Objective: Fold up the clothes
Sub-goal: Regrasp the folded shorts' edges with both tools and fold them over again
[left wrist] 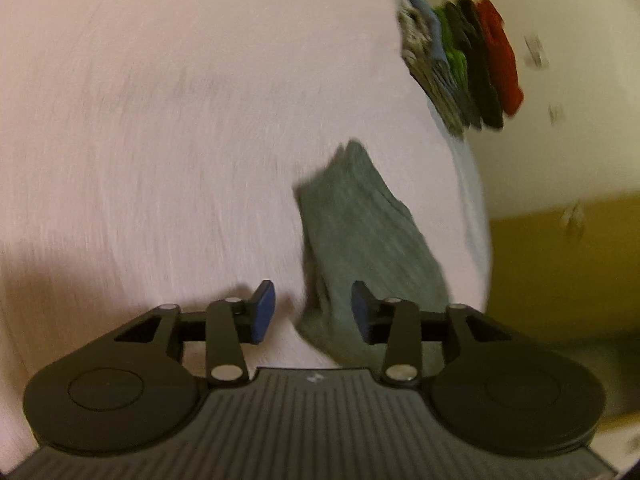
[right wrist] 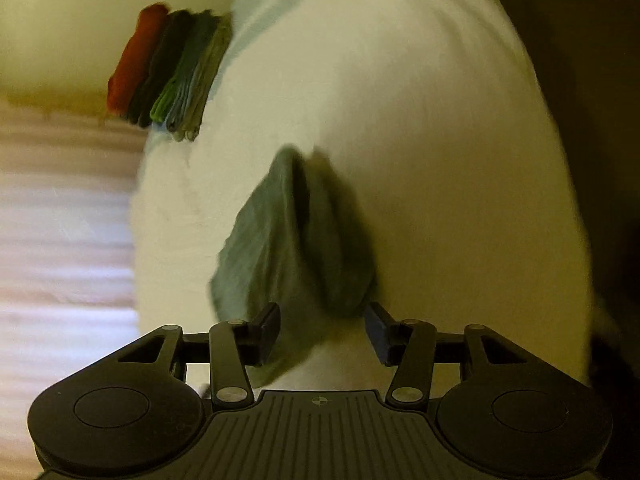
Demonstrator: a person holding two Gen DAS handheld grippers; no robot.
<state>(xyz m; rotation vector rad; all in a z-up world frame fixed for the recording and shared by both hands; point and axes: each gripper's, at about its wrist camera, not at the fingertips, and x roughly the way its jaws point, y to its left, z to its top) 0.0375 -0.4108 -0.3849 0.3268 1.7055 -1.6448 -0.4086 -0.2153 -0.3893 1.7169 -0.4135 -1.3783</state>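
Cloth, grey-green (left wrist: 360, 236), soft knit with a faint ribbed grain, folded into a long tapering wedge; it lies on the white cover (left wrist: 180, 140), narrow end away from the cameras, broad rounded end towards them. In the right wrist view the same cloth (right wrist: 280, 240) shows two layers parted by a dark crease, a second lobe bulging on its right side.

Left gripper (left wrist: 313, 312): black plastic linkage arms with round metal pivot pins, flat blue pads on the fingertips (left wrist: 264, 312). Jaws stand moderately apart with nothing pressed between them; the near end of the cloth lies below and partly behind the right-hand pad, and contact cannot be told.

Right gripper (right wrist: 322, 334): same build, ribbed dark housing, one fingertip (right wrist: 378, 334) showing its blue pad. Jaws likewise parted, gripping nothing; the broad end of the cloth sits just ahead of the gap, its lower edge passing behind the left-hand finger.

White cover: pale fabric surface, matt and finely fibrous, pinkish in the left view and yellowish in the right, heavily motion-blurred in both.

Stack of folded clothes (left wrist: 464, 60), well apart from the grey-green piece at the far edge of the cover: flat rectangular folds packed edge to edge, red, dark grey or black, bright green, light blue, mottled grey-brown. The same stack (right wrist: 168, 68) appears at the upper left of the right wrist view
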